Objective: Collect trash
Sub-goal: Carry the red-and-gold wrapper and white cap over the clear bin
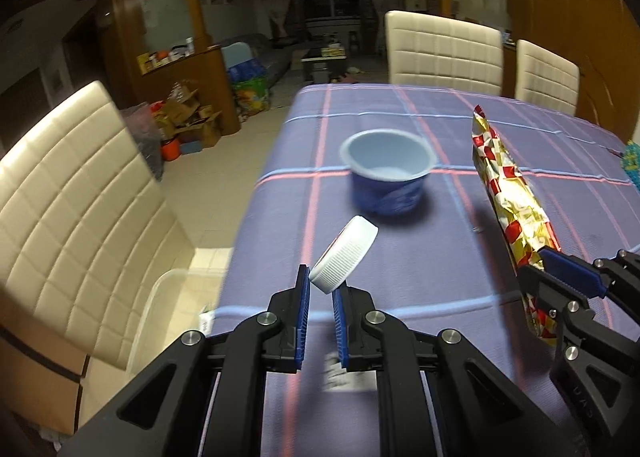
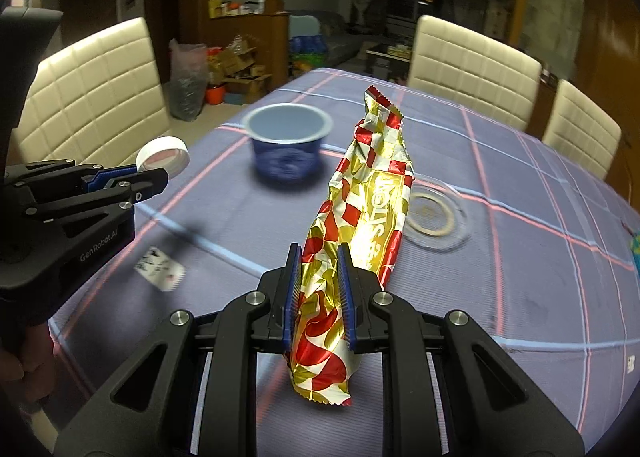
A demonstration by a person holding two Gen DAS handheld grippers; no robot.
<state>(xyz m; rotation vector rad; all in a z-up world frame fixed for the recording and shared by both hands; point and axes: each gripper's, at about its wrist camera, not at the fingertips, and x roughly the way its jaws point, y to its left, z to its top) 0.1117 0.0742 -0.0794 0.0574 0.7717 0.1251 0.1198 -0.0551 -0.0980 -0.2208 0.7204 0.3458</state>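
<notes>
Trash is held in both grippers above a table (image 1: 420, 257) covered with a purple checked cloth. Farthest left, a cream padded chair (image 1: 80, 197) stands beside the table's edge, with a clear plastic bin (image 1: 160, 297) on the floor just by it. Next, the left gripper (image 1: 321, 289) has its jaws pinching a white ribbed bottle cap (image 1: 344, 255) by its lower rim, the cap tilted and lifted clear of the cloth. A small printed scrap of paper (image 2: 160, 269) lies on the table below that gripper. Beyond the cap, an empty blue cup (image 1: 386, 175) stands upright on the table, apart from both grippers. To its right, the right gripper (image 2: 318, 293) has its jaws pressed onto a crumpled gold and red snack wrapper (image 2: 360, 209), which sticks up past the fingertips and hangs down behind them. A clear round lid (image 2: 434, 213) lies flat on the cloth just right of the wrapper.
</notes>
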